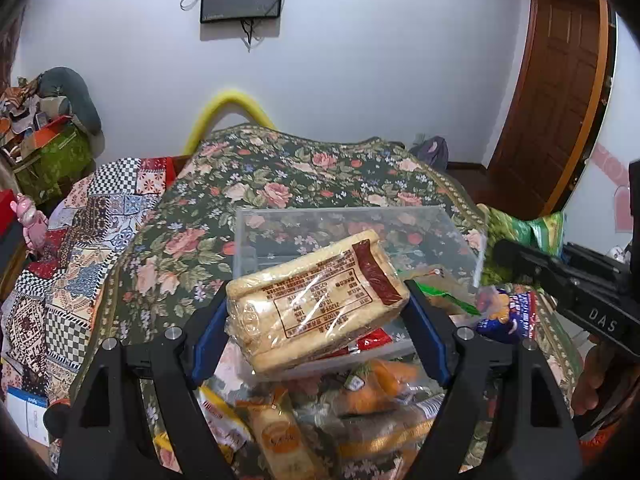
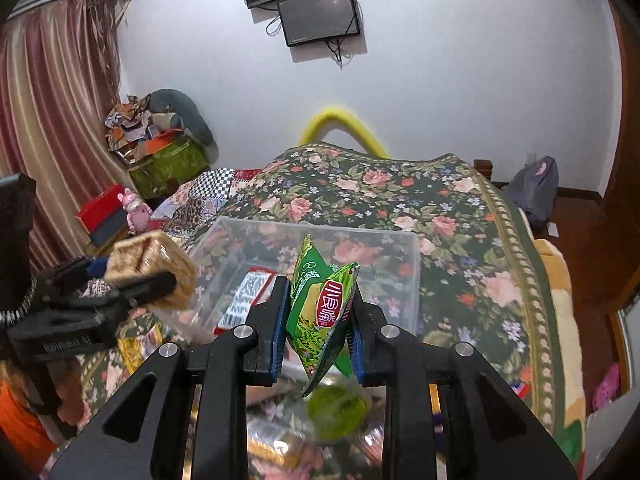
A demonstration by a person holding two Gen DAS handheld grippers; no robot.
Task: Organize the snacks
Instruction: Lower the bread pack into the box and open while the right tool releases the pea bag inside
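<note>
Biscuits in a clear wrapper point(image 1: 316, 300) sit clamped between the blue pads of the left claw point(image 1: 320, 312), whose jaws stand wide and press on the pack's two long sides. The pack is tilted, its printed label facing up, and it is held in the air at the near edge of a clear plastic box point(image 1: 476, 248) that rests on the flower-patterned bed cover point(image 1: 280, 176). In the right wrist view the same pack shows at nine o'clock, gripped end-on by the left claw.

The right claw point(image 2: 318, 320) is pressed nearly together, pinching a green snack packet point(image 2: 320, 308) that stands upright between its pads; a red label faces the camera. The packet hangs over the near wall of the clear plastic box. Inside the box, toward ten o'clock of the packet, lies a red and white packet point(image 2: 246, 300) on the box floor.

Below the left claw, at six o'clock in the left wrist view, a loose heap of snacks point(image 1: 360, 420) lies on the bed: orange, yellow and clear wrappers overlapping. At three o'clock of the biscuits, a blue packet point(image 1: 504, 316) lies beside the box, and the right claw's black body reaches in from the frame's right edge above it.

A dark screen point(image 2: 320, 16) hangs on the white wall at twelve o'clock.
</note>
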